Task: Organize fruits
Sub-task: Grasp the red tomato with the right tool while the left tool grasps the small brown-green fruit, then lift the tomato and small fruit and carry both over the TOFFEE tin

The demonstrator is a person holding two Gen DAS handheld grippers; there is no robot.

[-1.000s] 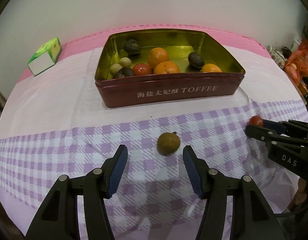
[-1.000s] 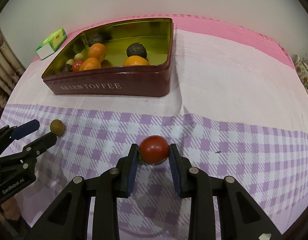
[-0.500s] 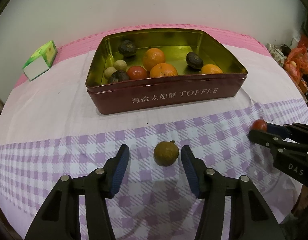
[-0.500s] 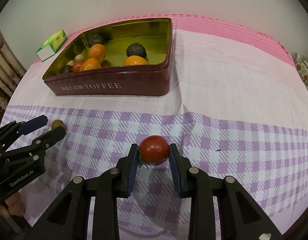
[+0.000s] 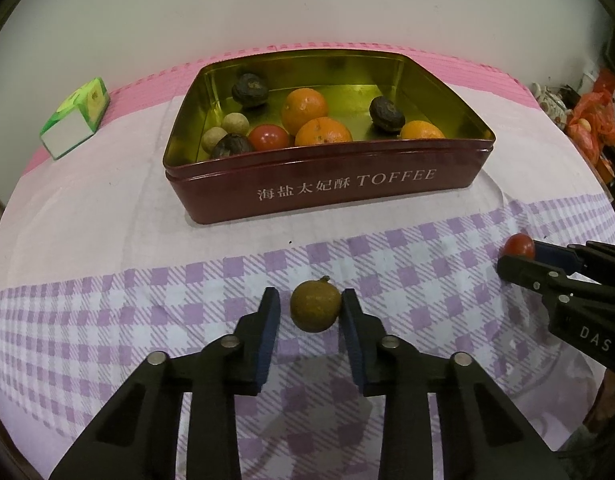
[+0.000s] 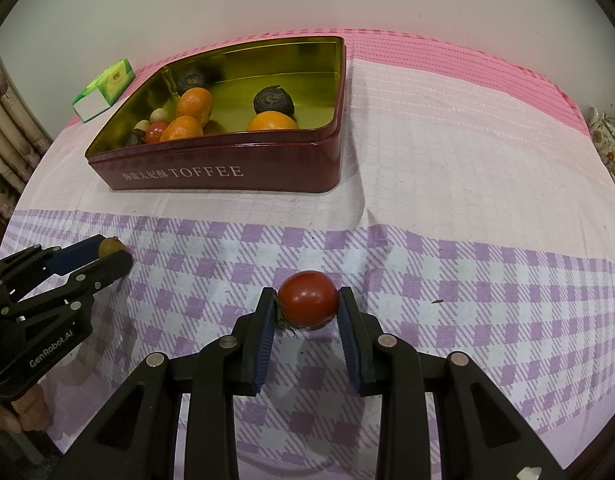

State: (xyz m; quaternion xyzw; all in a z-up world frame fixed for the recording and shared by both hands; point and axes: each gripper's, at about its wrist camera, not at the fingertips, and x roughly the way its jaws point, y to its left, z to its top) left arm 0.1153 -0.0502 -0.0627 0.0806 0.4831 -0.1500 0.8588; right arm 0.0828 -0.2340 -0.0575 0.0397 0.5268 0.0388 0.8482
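Observation:
A dark red TOFFEE tin (image 5: 347,188) with a gold inside holds oranges, a tomato, dark wrinkled fruits and small pale balls; it also shows in the right wrist view (image 6: 227,176). My left gripper (image 5: 310,312) has closed around a small brown-green fruit (image 5: 315,306) on the checked cloth; the right pad touches it, the left pad stands a sliver off. My right gripper (image 6: 307,300) is shut on a red tomato (image 6: 308,299). Each gripper shows in the other's view: the right one (image 5: 519,254), the left one (image 6: 111,254).
A green and white carton (image 5: 75,118) lies at the back left of the table. Orange bags and crockery (image 5: 591,120) crowd the right edge. A curtain (image 6: 3,120) hangs at the left. Purple checked cloth (image 6: 467,280) covers the near half of the table.
My left gripper moved forward around the brown-green fruit and its jaws closed in on it. My right gripper kept its hold on the tomato and barely moved.

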